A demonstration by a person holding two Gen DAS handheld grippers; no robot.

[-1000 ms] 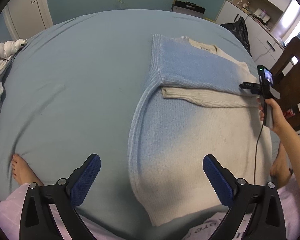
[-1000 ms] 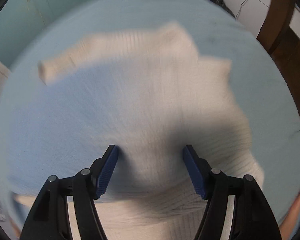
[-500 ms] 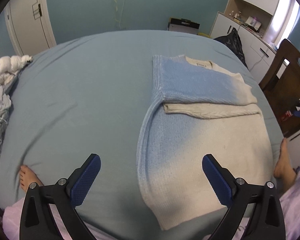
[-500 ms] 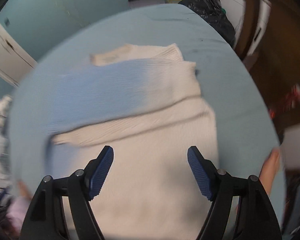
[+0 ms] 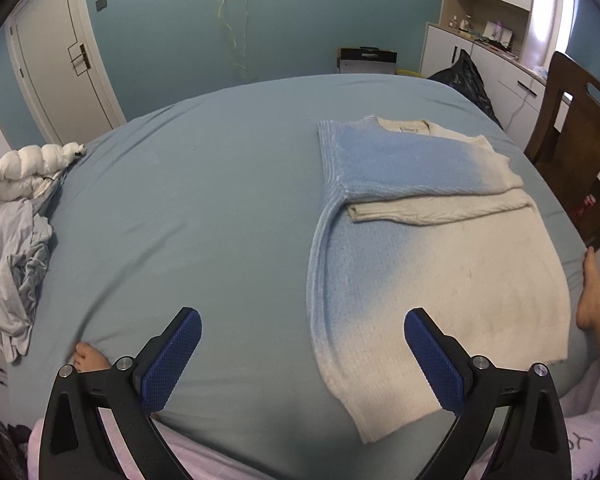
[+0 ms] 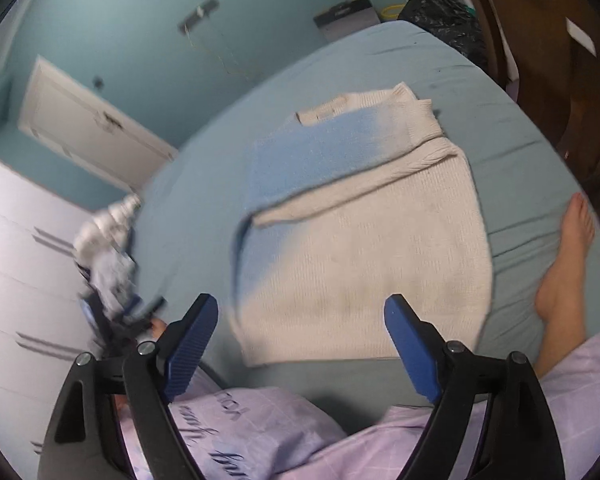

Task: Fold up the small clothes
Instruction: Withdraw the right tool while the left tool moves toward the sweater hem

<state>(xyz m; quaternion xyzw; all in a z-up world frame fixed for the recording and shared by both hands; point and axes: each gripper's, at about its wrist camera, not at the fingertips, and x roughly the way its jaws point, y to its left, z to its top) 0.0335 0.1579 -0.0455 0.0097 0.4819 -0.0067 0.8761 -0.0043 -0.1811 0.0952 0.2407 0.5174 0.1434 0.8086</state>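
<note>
Left wrist view: pale blue bed (image 5: 220, 184) filling the frame, sweater (image 5: 420, 248) spread flat toward its right edge, collar at the far side, hem toward the near edge. Both sleeves already folded across the chest, blue one stacked over cream one. Pile of unfolded clothes (image 5: 12, 248) heaped at the left edge, well apart from the sweater. Bare foot (image 5: 592, 300) resting at the right edge, just beside the knit.

Sleeve step apparently finished; body fold apparently next. Likely calling for both tools to drop to the hem corners, pinch, and carry the hem up toward the collar.

Left gripper (image 5: 302, 360) hovering above the near edge, jaws spread wide, nothing between the pads, the sweater's near left corner lying below and between them. Right gripper (image 6: 300, 348) raised over the near edge, jaws opening, empty, the hem just beyond its tips, no contact with the knit.
</note>
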